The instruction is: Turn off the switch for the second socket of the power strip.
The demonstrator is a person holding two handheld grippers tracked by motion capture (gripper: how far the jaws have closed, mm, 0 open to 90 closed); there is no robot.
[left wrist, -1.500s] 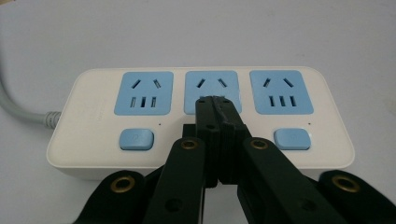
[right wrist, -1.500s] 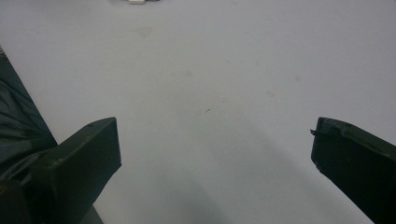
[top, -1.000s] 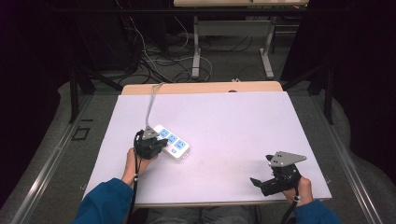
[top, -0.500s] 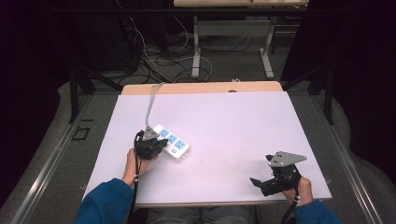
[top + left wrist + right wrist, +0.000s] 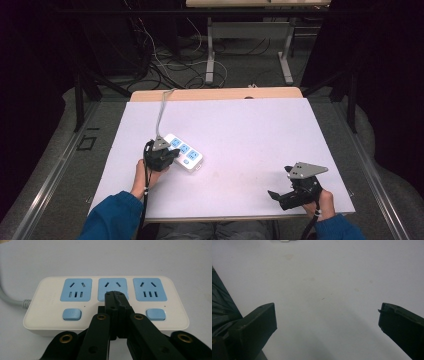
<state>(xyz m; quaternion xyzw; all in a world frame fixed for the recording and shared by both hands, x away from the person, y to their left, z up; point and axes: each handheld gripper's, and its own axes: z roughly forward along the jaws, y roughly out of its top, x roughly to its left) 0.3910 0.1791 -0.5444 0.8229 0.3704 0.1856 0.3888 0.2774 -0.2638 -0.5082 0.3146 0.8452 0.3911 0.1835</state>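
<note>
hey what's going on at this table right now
A person is working on a white power strip with a gripper in each hand. The left gripper has its jaws shut together, tips over the strip's middle blue socket, above where the middle button would sit between two visible blue buttons; contact can't be told. The right gripper waits open near the table's front right corner, holding nothing.

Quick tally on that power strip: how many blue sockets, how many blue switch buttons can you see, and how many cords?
On the power strip, under the shut left gripper:
Blue sockets: 3
Blue switch buttons in view: 2; the closed jaws cover the spot below the middle socket
Grey cord: 1
Total: 6
</note>
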